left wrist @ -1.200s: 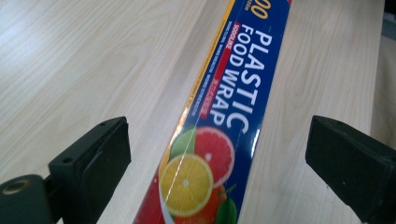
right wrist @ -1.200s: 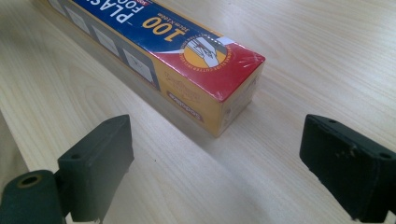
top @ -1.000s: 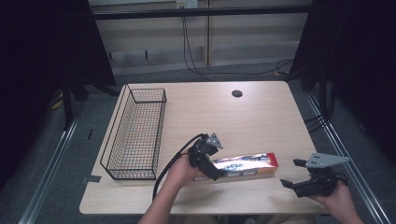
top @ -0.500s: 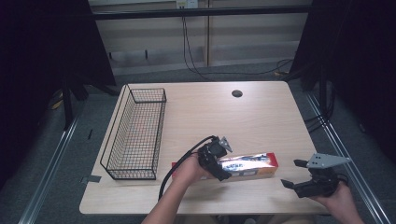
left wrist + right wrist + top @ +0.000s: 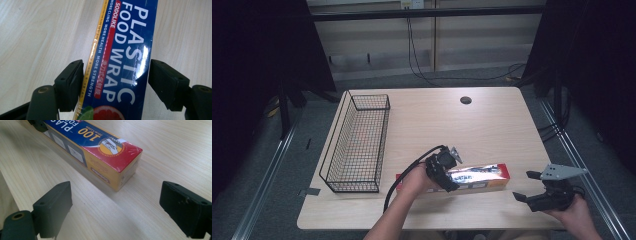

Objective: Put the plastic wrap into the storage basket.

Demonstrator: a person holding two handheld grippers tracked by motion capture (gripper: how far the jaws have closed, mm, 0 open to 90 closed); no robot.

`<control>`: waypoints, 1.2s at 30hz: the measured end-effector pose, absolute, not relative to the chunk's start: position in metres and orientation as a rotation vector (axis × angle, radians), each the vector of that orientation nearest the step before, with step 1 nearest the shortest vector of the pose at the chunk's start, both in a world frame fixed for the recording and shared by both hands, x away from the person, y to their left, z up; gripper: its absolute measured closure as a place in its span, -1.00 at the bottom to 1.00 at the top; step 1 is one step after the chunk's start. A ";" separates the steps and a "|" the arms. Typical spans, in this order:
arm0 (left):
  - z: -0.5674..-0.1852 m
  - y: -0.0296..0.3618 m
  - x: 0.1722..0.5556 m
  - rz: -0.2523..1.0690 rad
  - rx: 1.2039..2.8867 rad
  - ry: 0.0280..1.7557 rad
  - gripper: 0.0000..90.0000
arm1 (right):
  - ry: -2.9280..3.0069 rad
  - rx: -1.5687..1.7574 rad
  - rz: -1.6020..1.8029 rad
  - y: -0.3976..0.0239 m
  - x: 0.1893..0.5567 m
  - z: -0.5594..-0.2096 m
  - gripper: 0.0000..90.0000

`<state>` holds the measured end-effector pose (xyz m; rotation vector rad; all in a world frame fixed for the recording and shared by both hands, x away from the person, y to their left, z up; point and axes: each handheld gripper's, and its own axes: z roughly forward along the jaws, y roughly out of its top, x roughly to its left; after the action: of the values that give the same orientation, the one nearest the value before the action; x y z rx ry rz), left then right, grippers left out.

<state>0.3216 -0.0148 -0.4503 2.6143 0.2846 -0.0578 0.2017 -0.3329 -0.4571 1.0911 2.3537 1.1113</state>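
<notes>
Pale wood-grain table [image 5: 492,125], smooth and matte. Along its left side lies a long black wire basket [image 5: 357,142], an open mesh rectangle. Near the front edge lies the plastic food wrap box [image 5: 482,177], long, square-ended cardboard under glossy film, blue top, yellow side, red end toward the right. The left gripper [image 5: 447,172] is down over the box near its middle; in the left gripper view the box [image 5: 120,62] runs up between the two blocky black jaws, the left jaw at the yellow edge, the right jaw a little clear of it, so spread, not pinching. The right gripper [image 5: 532,187] sits just beyond the red end [image 5: 120,157], jaws wide apart, holding nothing.
</notes>
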 end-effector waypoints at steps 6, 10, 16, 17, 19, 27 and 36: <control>-0.451 -0.021 0.321 -0.051 2.616 0.273 -0.29 | 2.358 1.091 1.111 -0.333 0.202 -0.457 -0.76; -0.452 -0.025 0.319 -0.033 2.620 0.263 -0.25 | 2.356 1.095 1.116 -0.334 0.201 -0.457 -0.74; -0.453 -0.026 0.321 -0.030 2.639 0.223 -0.21 | 2.361 1.097 1.119 -0.334 0.202 -0.457 -0.74; -0.454 -0.026 0.319 -0.018 2.619 0.230 -0.20 | 2.358 1.094 1.117 -0.334 0.202 -0.457 -0.74; -0.454 -0.026 0.319 -0.021 2.616 0.227 -0.15 | 2.359 1.095 1.121 -0.334 0.202 -0.457 -0.74; -0.450 -0.027 0.320 -0.008 2.647 0.325 -0.07 | 2.362 1.091 1.116 -0.334 0.202 -0.457 -0.73; -0.434 -0.016 0.330 0.017 2.646 0.469 -0.05 | 2.361 1.093 1.125 -0.335 0.202 -0.457 -0.74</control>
<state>0.3296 -0.0163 -0.4336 2.6457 0.4691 0.0169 0.2018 -0.3352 -0.4565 1.0928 2.3606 1.1245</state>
